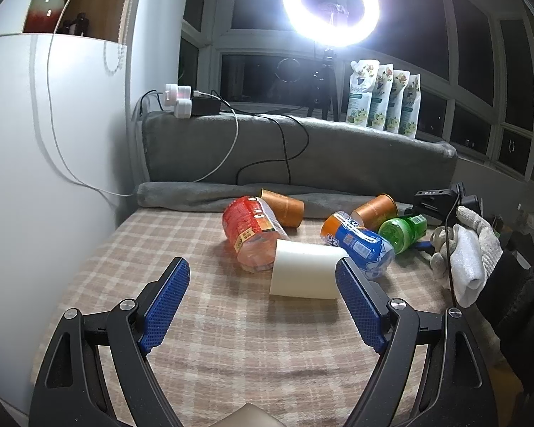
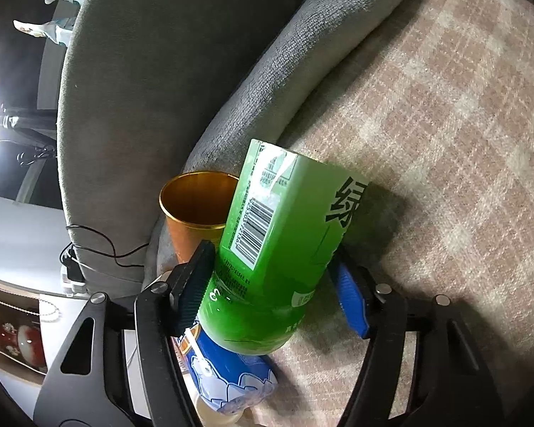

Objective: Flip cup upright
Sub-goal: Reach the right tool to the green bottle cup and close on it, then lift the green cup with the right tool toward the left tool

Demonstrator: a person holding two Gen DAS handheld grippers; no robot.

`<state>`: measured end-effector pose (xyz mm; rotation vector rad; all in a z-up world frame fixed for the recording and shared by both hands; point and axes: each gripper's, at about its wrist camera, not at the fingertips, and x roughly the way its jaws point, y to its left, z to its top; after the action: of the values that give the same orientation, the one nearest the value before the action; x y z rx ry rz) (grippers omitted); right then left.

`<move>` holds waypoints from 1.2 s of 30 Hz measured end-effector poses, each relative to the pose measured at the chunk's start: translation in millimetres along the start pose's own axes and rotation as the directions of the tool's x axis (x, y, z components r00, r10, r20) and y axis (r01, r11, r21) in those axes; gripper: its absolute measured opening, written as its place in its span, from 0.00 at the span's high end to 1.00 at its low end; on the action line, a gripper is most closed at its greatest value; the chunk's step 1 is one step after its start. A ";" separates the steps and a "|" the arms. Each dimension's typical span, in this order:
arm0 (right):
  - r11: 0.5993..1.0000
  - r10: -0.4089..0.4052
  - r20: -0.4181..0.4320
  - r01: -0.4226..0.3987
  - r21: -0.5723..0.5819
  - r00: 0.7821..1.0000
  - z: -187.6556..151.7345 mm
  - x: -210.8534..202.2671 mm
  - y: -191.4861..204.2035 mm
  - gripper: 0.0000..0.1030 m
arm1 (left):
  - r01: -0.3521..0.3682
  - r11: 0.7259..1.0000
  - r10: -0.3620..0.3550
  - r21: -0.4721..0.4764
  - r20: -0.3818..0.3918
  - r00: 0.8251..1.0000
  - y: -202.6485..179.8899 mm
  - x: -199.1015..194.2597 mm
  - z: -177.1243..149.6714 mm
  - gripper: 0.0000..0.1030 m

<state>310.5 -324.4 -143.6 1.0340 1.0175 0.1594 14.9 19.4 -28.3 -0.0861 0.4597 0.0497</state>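
A white cup (image 1: 304, 270) lies on its side on the plaid cloth (image 1: 231, 338), just ahead of my left gripper (image 1: 261, 267). That gripper is open, and its right finger (image 1: 359, 306) sits beside the cup's right end. Two orange cups (image 1: 283, 208) (image 1: 375, 210) also lie on their sides further back. My right gripper (image 2: 270, 259) is shut on a green bottle (image 2: 284, 231), which is tilted with its base toward the camera. One orange cup (image 2: 195, 206) shows its open mouth just behind the bottle.
A red bottle (image 1: 249, 227) and a blue-and-orange bottle (image 1: 356, 242) lie beside the white cup. A rolled grey blanket (image 1: 195, 195) and a grey cushion (image 1: 302, 149) border the back. A gloved hand (image 1: 462, 249) is at the right. A ring light (image 1: 331, 3) glares above.
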 end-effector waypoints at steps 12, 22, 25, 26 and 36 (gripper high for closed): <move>0.994 0.086 0.002 -0.086 -0.069 0.996 -2.7 -49.4 -18.1 0.35 | 0.014 1.000 -0.015 0.012 0.004 1.000 -4.5 -2.8 -1.0 0.18; 0.941 0.095 -0.190 -0.151 -0.304 0.977 -41.9 -80.3 -0.4 0.35 | 0.026 1.000 -0.026 0.013 -0.008 1.000 -8.8 -5.0 -0.8 0.18; 0.905 0.063 -0.264 -0.167 -0.392 0.962 -62.2 -80.2 6.3 0.35 | 0.046 0.999 -0.045 0.013 -0.028 0.999 -11.1 -4.7 -1.9 0.18; 0.890 0.051 -0.297 -0.178 -0.420 0.954 -71.6 -79.0 8.8 0.35 | 0.052 0.999 -0.051 0.012 -0.033 0.998 -11.5 -4.7 -2.2 0.18; 0.767 -0.093 -0.482 -0.246 -0.593 0.871 -162.1 -56.7 26.8 0.35 | 0.092 0.995 -0.096 -0.037 -0.094 0.991 -6.5 0.3 -4.7 0.18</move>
<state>164.3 -237.8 -107.3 0.3910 1.2461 0.8258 13.5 12.4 -32.1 -0.1428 0.5503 -0.0397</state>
